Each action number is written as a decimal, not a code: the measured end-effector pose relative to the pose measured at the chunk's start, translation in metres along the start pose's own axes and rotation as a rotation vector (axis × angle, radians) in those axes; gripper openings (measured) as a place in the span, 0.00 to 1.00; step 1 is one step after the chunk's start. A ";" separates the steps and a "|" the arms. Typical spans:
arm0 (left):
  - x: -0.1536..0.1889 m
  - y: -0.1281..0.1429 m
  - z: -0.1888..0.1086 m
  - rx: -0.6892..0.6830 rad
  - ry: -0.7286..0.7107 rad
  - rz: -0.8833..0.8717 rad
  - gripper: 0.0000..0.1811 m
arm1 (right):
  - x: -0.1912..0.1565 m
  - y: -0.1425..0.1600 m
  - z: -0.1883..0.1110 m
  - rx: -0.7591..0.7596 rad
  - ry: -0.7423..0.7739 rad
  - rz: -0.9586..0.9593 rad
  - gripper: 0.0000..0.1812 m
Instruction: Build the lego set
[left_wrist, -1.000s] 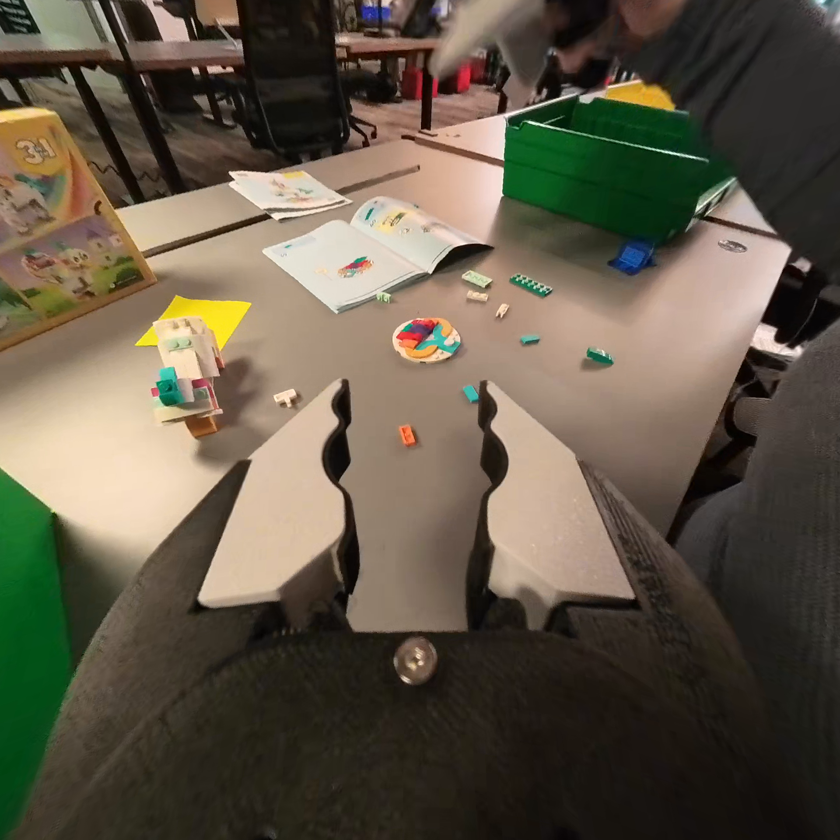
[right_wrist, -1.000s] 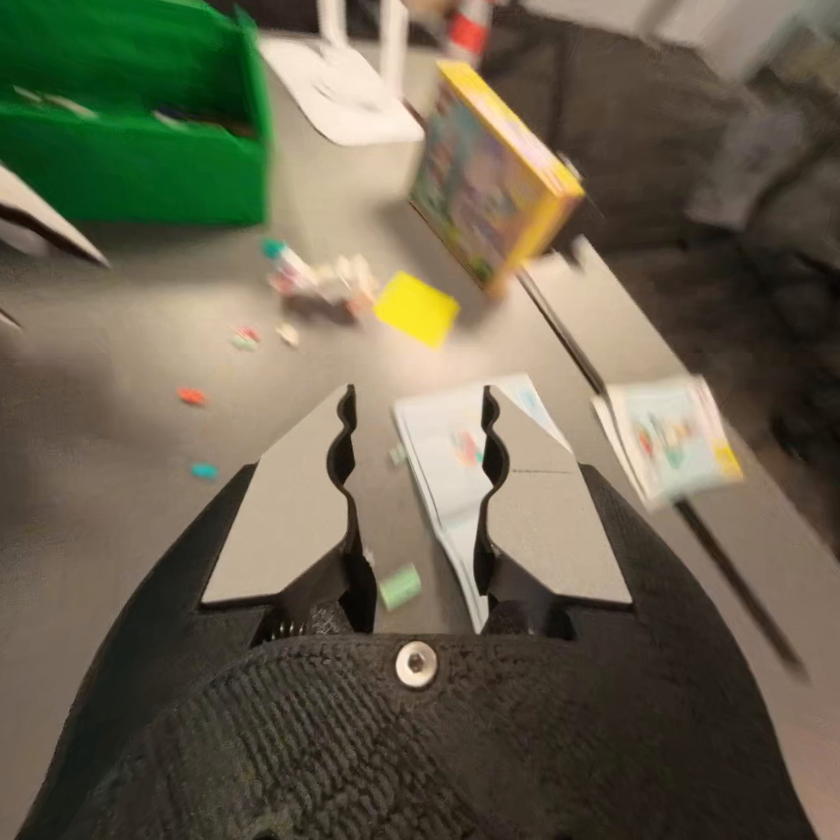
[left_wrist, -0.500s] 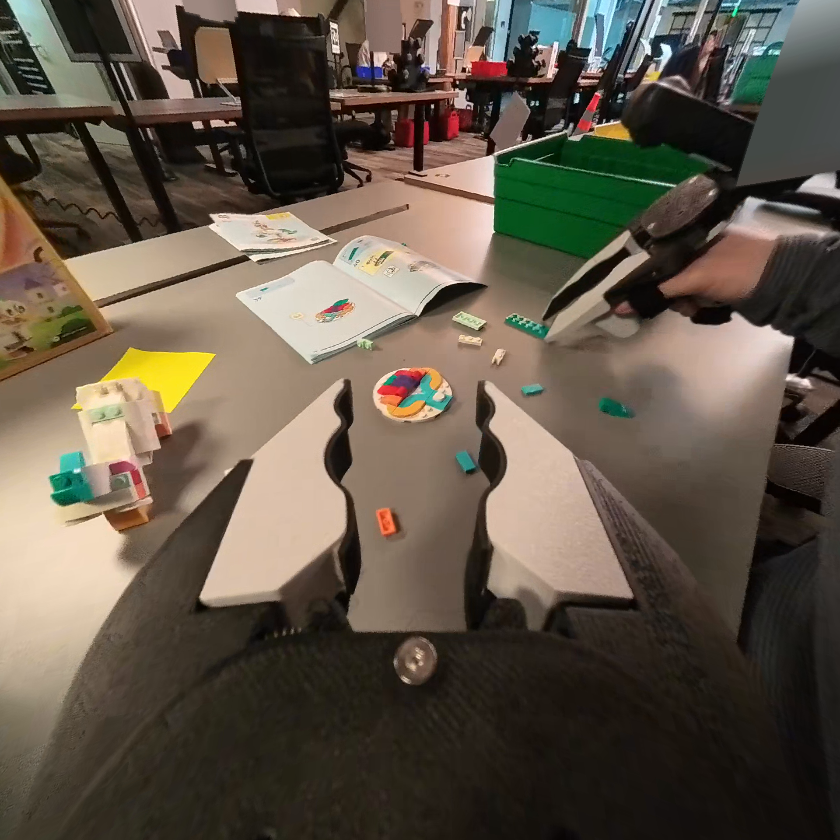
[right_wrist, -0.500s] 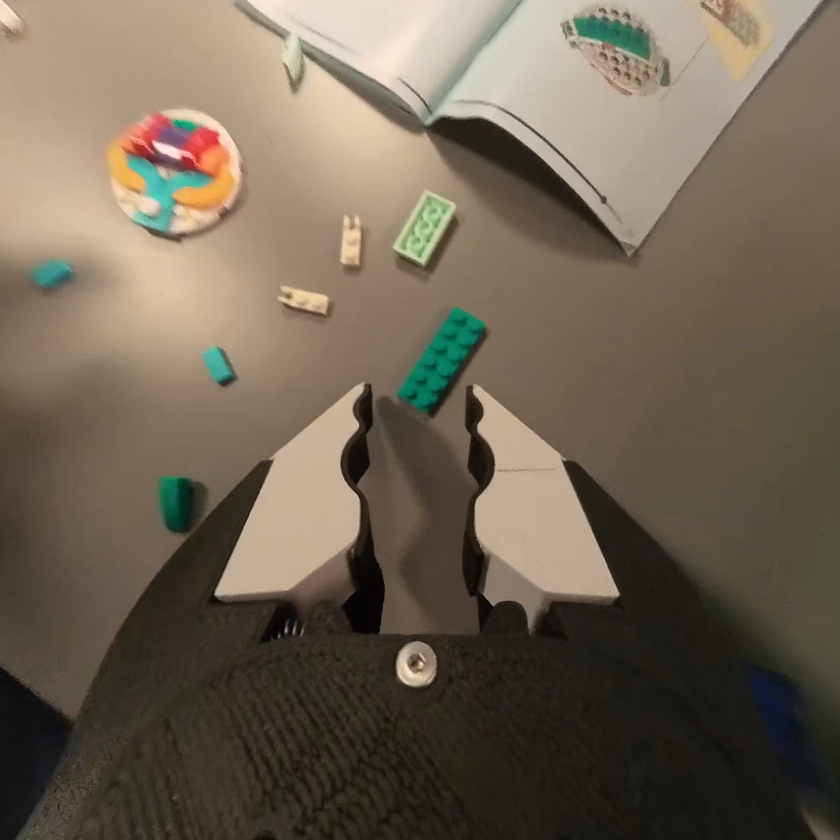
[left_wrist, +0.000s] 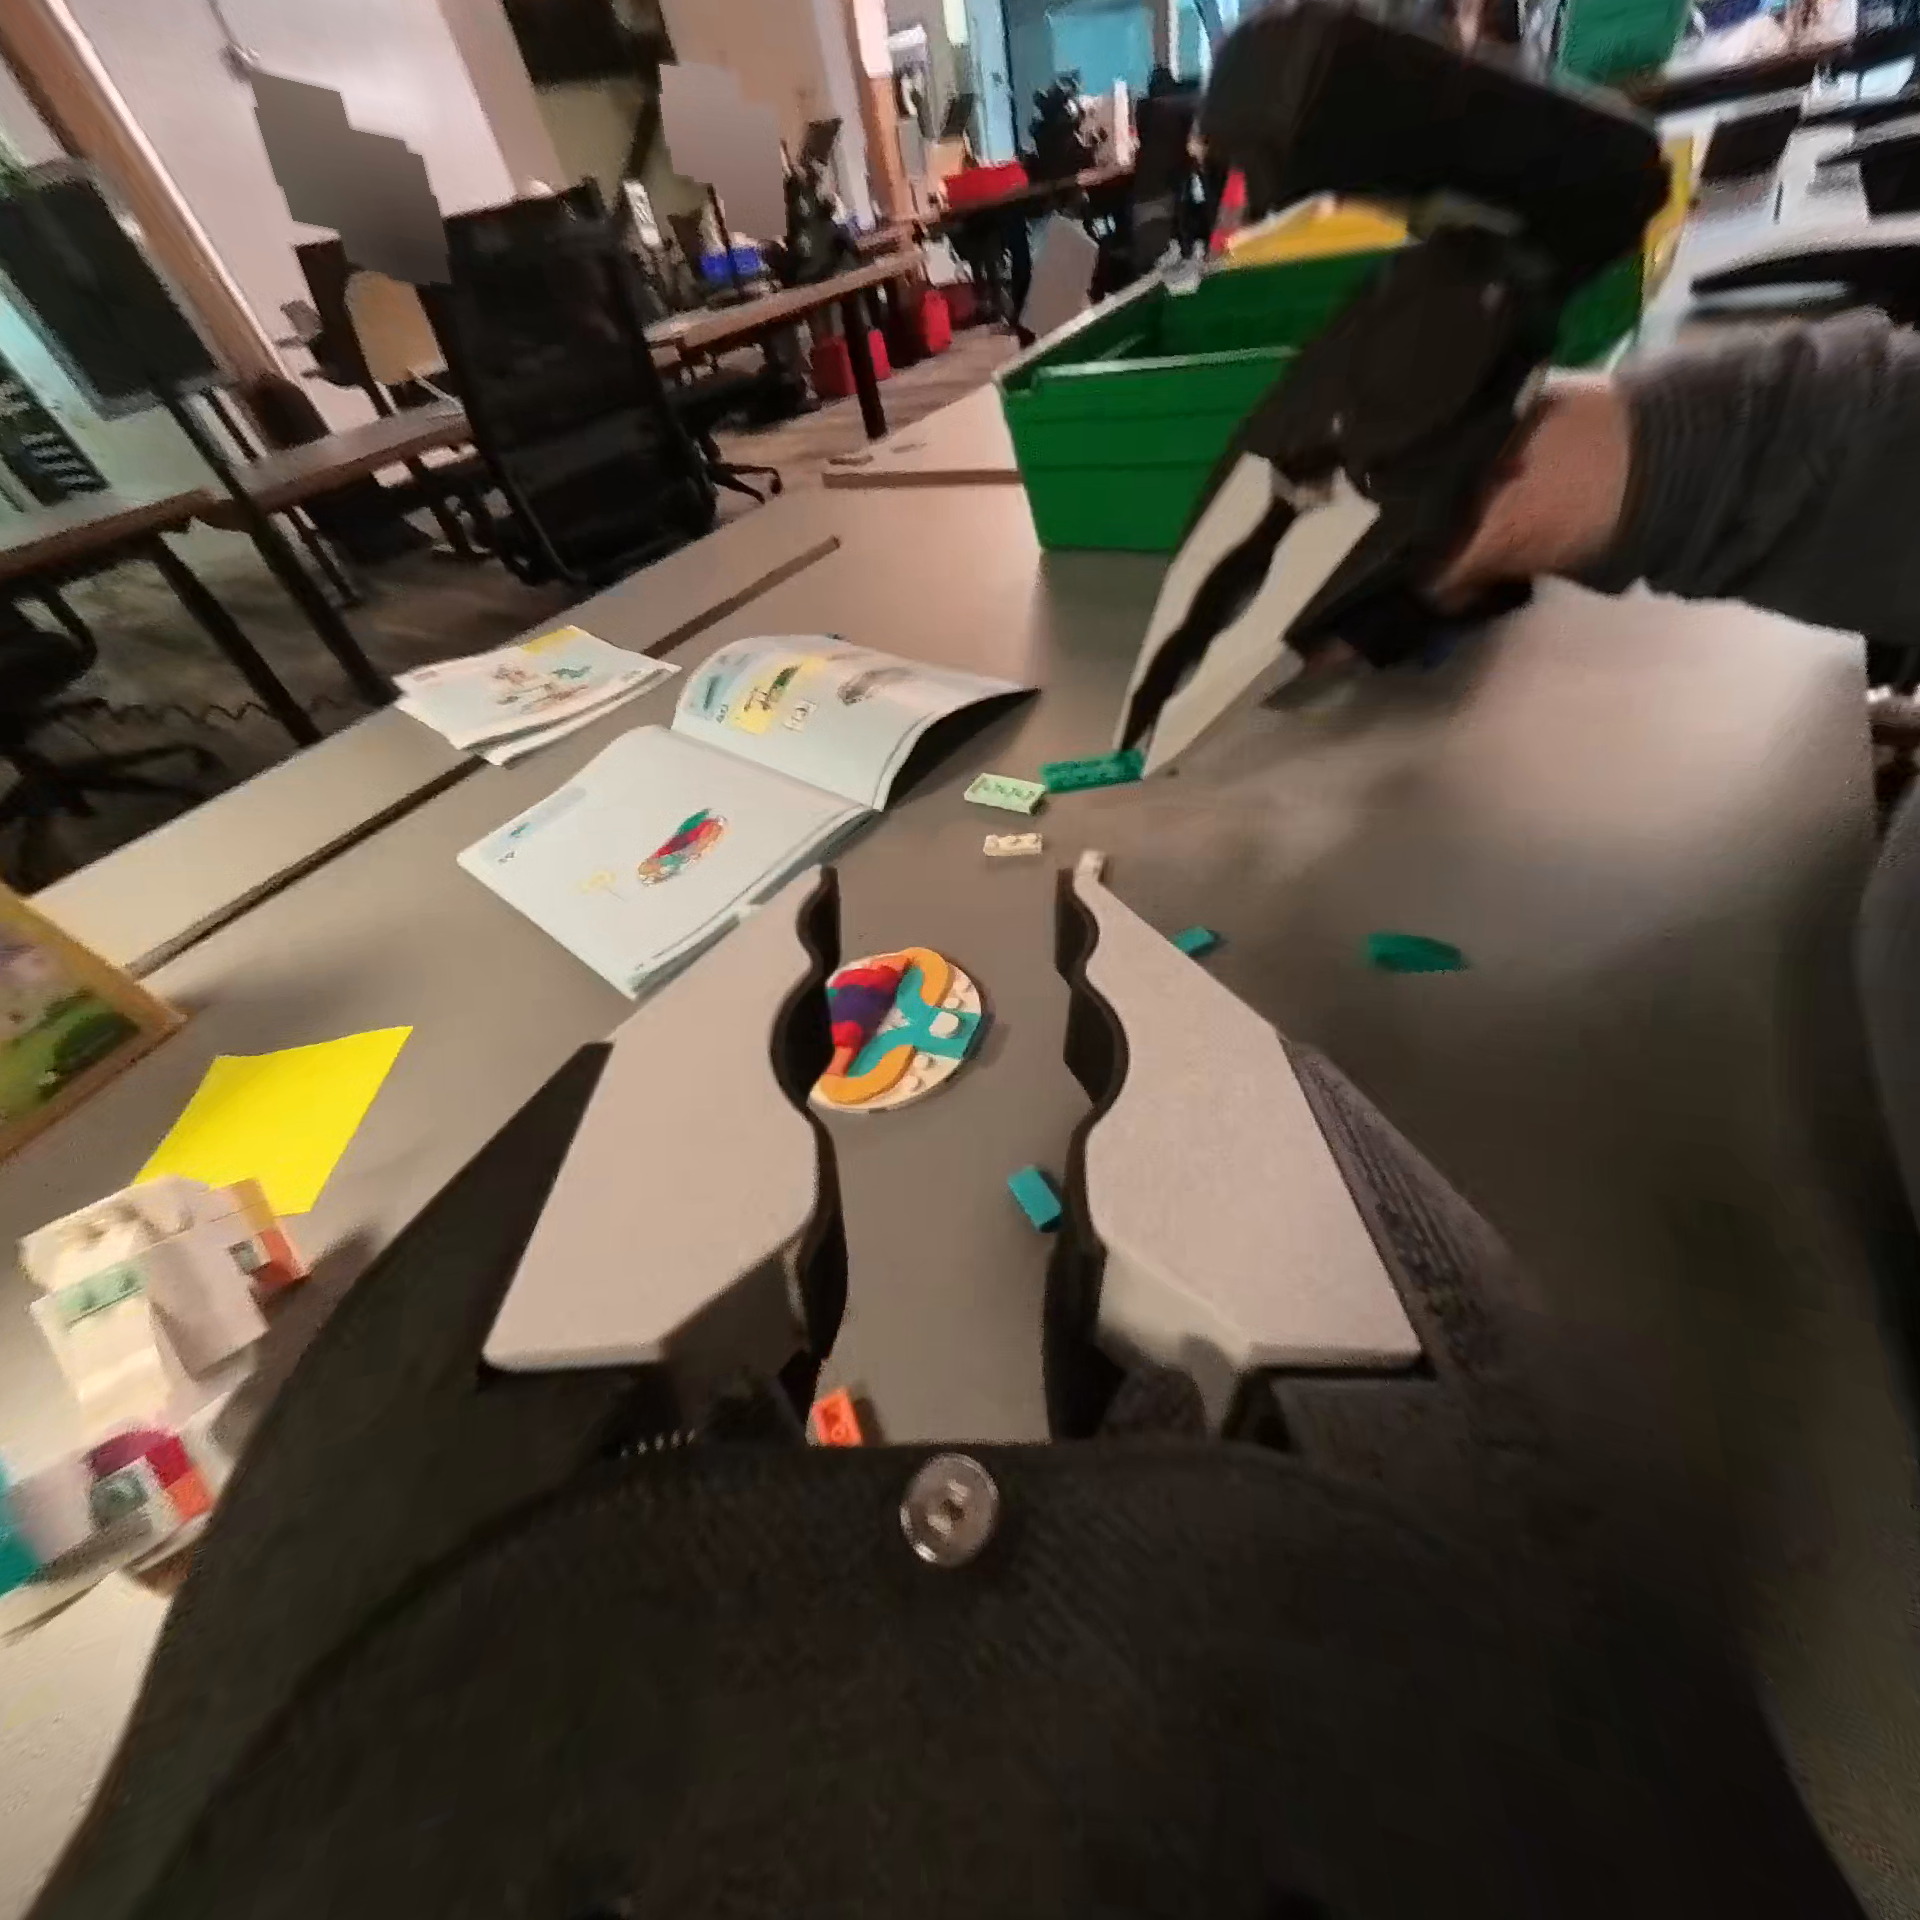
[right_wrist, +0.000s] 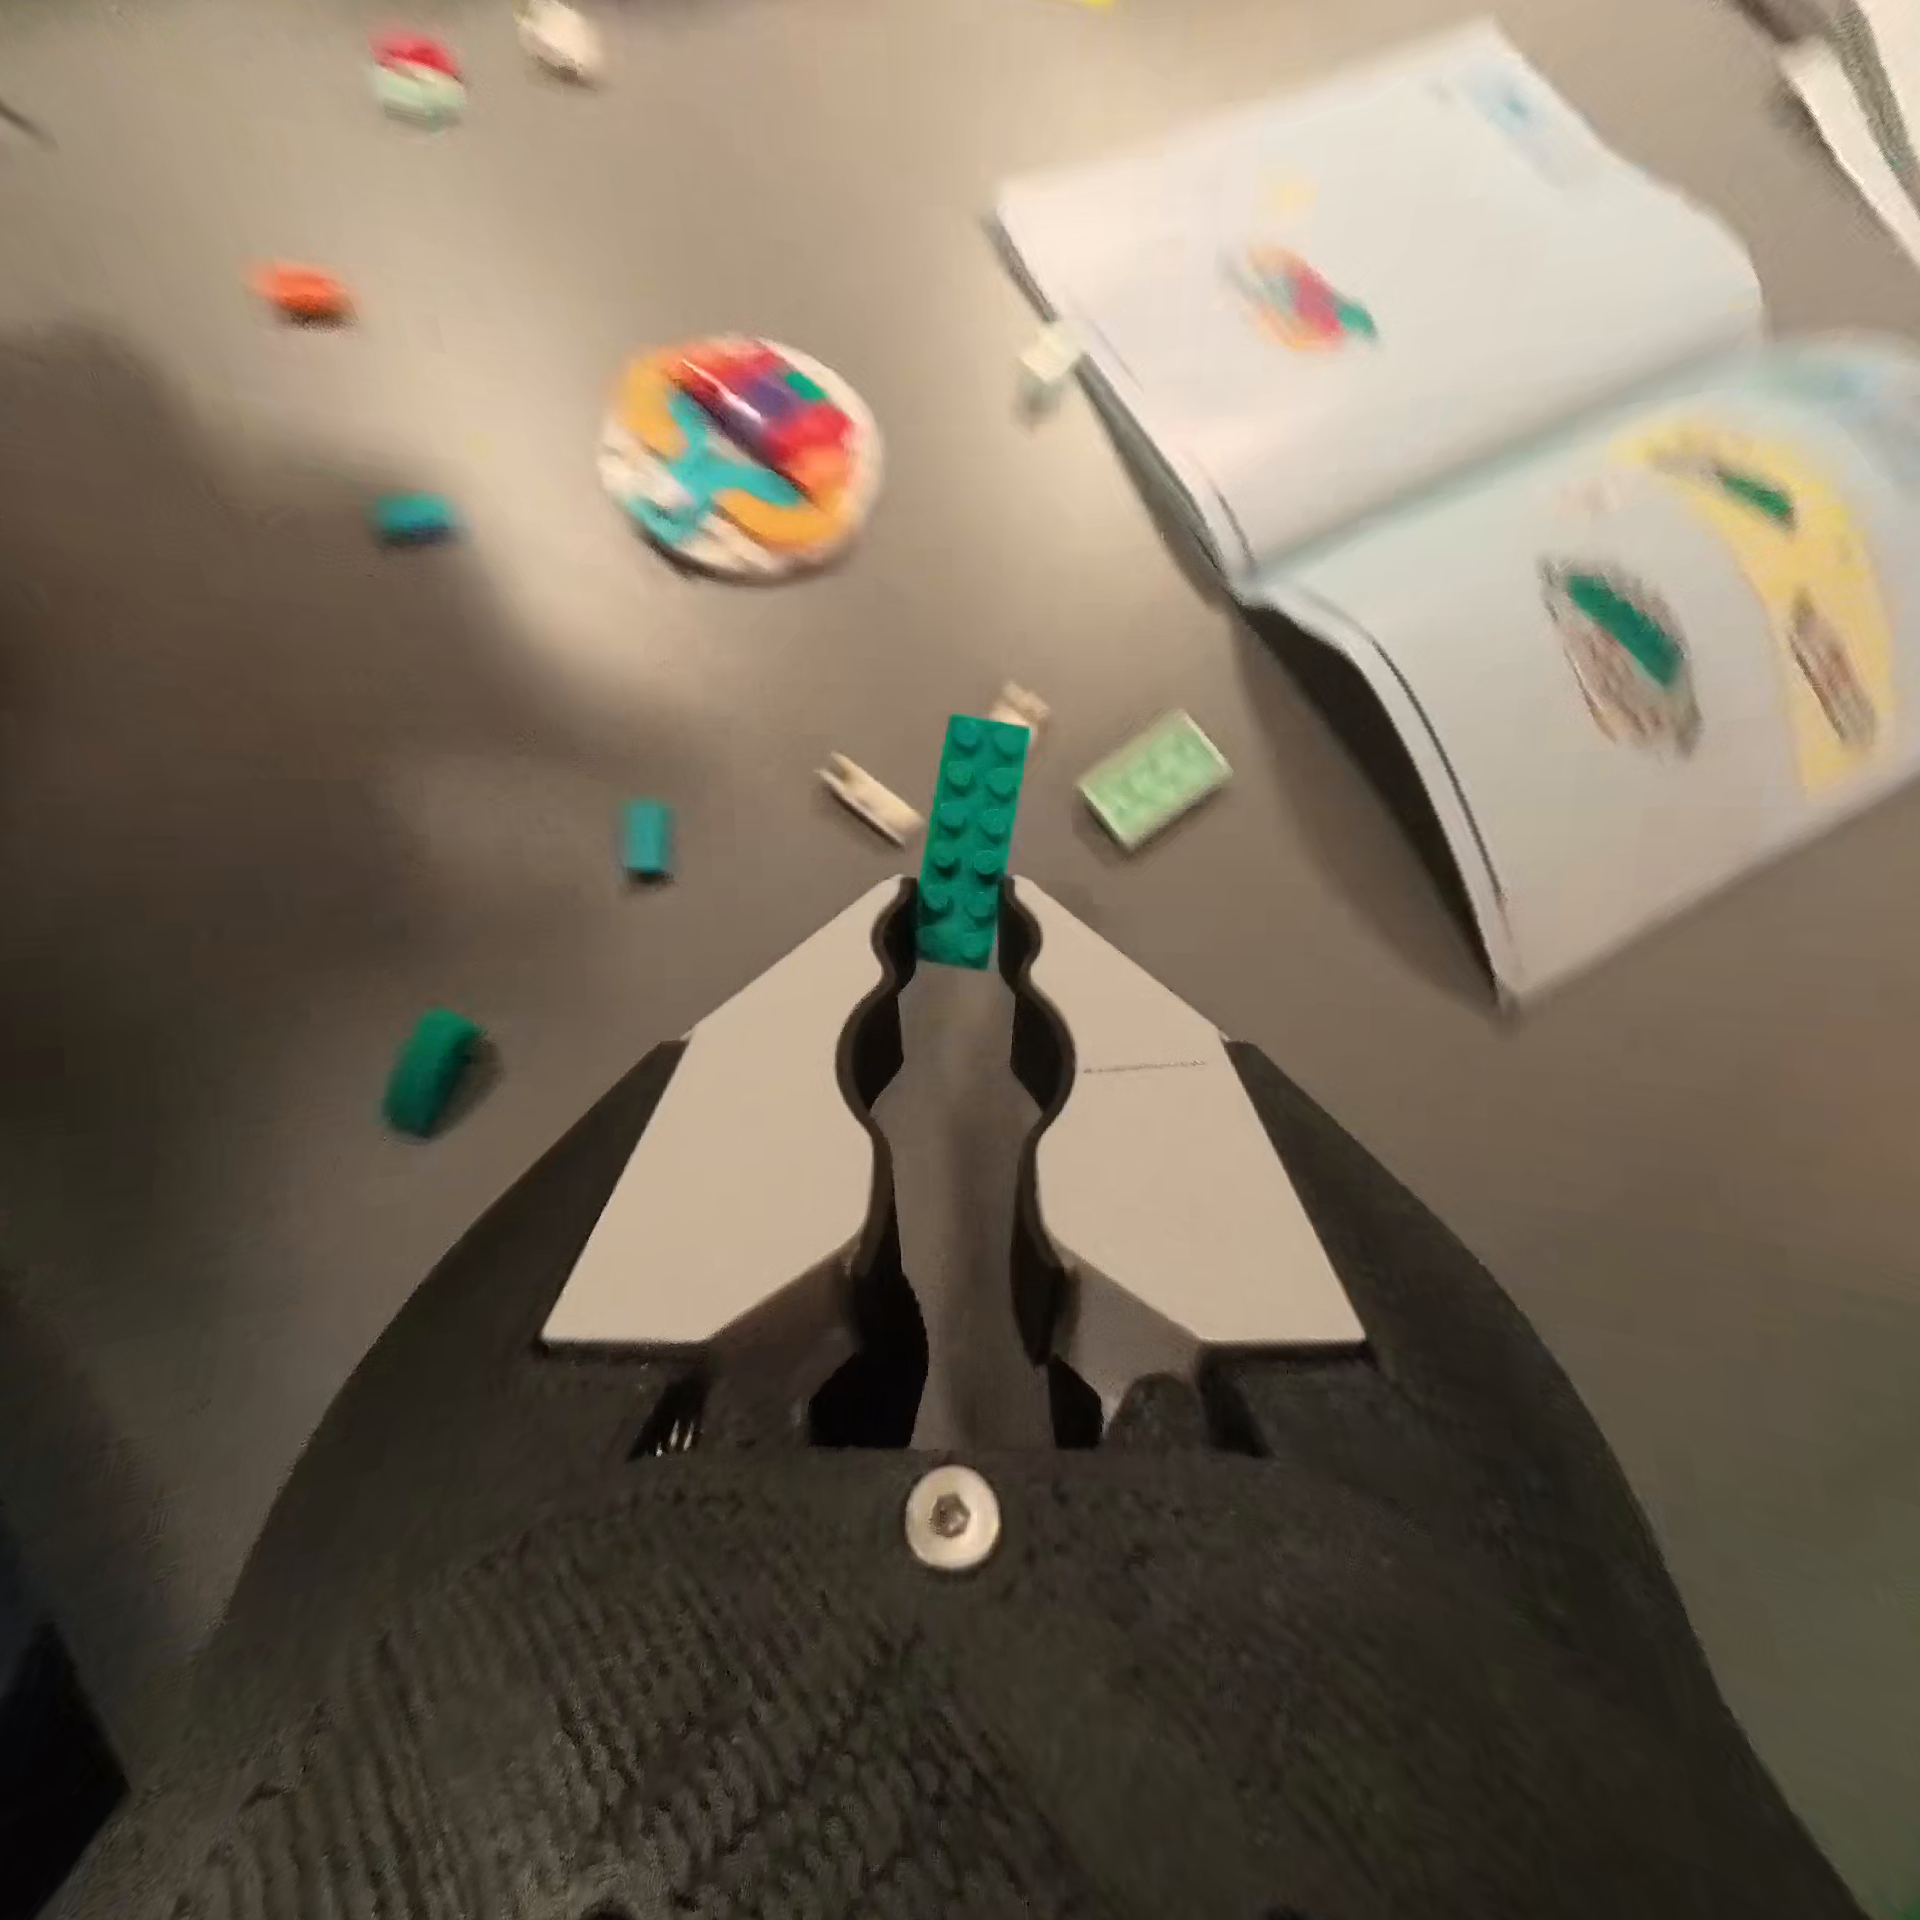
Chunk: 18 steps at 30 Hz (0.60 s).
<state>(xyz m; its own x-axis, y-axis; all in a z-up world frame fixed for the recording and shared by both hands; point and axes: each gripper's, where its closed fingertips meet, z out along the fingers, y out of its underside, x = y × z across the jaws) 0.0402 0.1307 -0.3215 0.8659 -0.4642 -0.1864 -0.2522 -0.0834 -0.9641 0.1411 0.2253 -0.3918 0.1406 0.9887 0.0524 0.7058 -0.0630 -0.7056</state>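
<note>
My right gripper is shut on one end of a long dark green plate, which sticks out forward from the tips. In the left wrist view the right gripper holds that plate at the table. My left gripper is open and empty, hovering over a round colourful plate assembly, also in the right wrist view. A white part-built model stands at the left. Loose pieces lie around: a light green plate, teal bricks, an orange brick.
An open instruction booklet lies behind the pieces, a second booklet beyond it. A green bin stands at the back right. A yellow paper and the set's box are at the left. A person's sleeve reaches in. Some 15 centimetres of space lies between my two pairs of fingers. It is some 12 centimetres from my left tips to the orange brick. Look for it in the right wrist view too.
My right gripper has closed on the dark green plate, which lay free just ahead of its tips. My left gripper has moved forward over the round assembly, still open.
</note>
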 end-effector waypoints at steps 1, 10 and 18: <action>0.004 0.003 0.005 -0.024 0.027 -0.016 0.22 | -0.007 -0.011 0.000 0.033 -0.040 -0.031 0.07; 0.038 0.003 0.014 -0.051 0.146 0.171 0.22 | -0.096 -0.053 -0.007 0.151 -0.571 -0.267 0.07; 0.039 0.020 0.028 -0.058 -0.041 0.788 0.06 | -0.104 -0.061 -0.005 0.076 -0.672 -0.355 0.07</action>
<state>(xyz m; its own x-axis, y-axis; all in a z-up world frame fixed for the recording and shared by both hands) 0.0808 0.1357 -0.3535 0.4375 -0.3734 -0.8181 -0.8191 0.2099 -0.5338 0.0865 0.1255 -0.3504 -0.5562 0.8194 -0.1389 0.5764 0.2599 -0.7748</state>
